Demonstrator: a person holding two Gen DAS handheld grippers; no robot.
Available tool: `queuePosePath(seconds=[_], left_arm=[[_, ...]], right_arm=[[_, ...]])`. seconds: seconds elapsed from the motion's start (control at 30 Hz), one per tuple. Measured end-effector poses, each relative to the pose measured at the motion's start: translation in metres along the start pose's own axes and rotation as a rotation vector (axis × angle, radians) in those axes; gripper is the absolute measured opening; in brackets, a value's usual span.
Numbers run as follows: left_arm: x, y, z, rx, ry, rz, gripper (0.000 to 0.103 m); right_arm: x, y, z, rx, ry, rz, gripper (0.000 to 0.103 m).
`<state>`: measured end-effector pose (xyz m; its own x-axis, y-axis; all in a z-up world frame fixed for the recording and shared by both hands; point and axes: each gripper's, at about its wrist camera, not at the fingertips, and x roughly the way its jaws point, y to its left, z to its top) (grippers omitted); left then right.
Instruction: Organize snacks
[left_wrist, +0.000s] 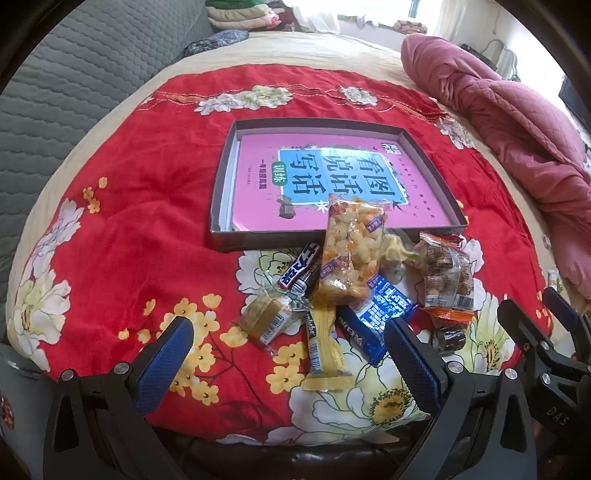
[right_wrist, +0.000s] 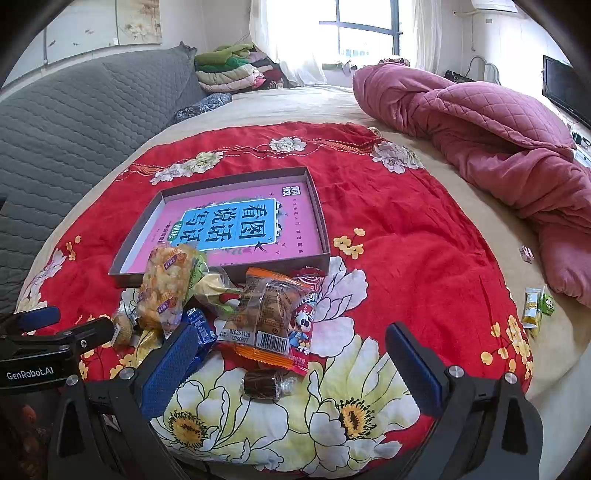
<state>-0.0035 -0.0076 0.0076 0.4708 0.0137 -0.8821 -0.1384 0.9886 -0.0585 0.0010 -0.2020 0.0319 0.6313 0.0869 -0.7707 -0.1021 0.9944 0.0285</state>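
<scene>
A pile of wrapped snacks lies on the red flowered cloth (left_wrist: 140, 229) just in front of a shallow box (left_wrist: 221, 243) lined with a pink book. A puffed-snack bag (left_wrist: 351, 254) leans over the box's near rim. A yellow bar (left_wrist: 325, 350), a blue packet (left_wrist: 380, 314) and an orange-edged packet (left_wrist: 448, 280) lie near it. My left gripper (left_wrist: 291, 365) is open and empty above the yellow bar. My right gripper (right_wrist: 295, 369) is open and empty above a small dark candy (right_wrist: 264, 384); the orange-edged packet (right_wrist: 269, 314) lies just beyond.
A rumpled pink quilt (right_wrist: 498, 144) lies at the right on the bed. A grey padded headboard (right_wrist: 74, 122) runs along the left. A few small snack packets (right_wrist: 535, 306) lie off the cloth at the right. Folded clothes (right_wrist: 232, 70) are stacked at the back.
</scene>
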Motion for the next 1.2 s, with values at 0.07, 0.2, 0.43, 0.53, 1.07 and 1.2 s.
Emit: queuePosePath(seconds=[0.07,0.2,0.43,0.53,1.07,1.2], left_arm=[[-0.0002,-0.0001,-0.0003,0.000,-0.002,0.001,0.102],[0.0003,0.0009,-0.0005,0.002,-0.003,0.001,0.102],[0.0005,0.0024,-0.0002,0.001,-0.006,0.004,0.102],[0.0006,0.0027,-0.0001,0.002,-0.004,0.004,0.102],[-0.0014,0.0019,-0.0031,0.009,-0.002,0.013,0.102],[-0.0021,0.0025,-0.0041,0.010,0.001,0.013,0.102]], right_arm=[[-0.0005,-0.0003,0.0002,0.000,-0.001,0.001,0.102],[-0.0007,0.0006,0.0004,-0.002,0.001,0.002,0.102],[-0.0005,0.0008,-0.0004,0.000,-0.001,0.000,0.102],[-0.0005,0.0014,-0.0004,-0.001,-0.001,-0.001,0.102],[-0.0021,-0.0009,-0.0009,-0.001,0.000,0.003,0.102],[-0.0018,-0.0006,-0.0006,0.000,-0.001,0.001,0.102]])
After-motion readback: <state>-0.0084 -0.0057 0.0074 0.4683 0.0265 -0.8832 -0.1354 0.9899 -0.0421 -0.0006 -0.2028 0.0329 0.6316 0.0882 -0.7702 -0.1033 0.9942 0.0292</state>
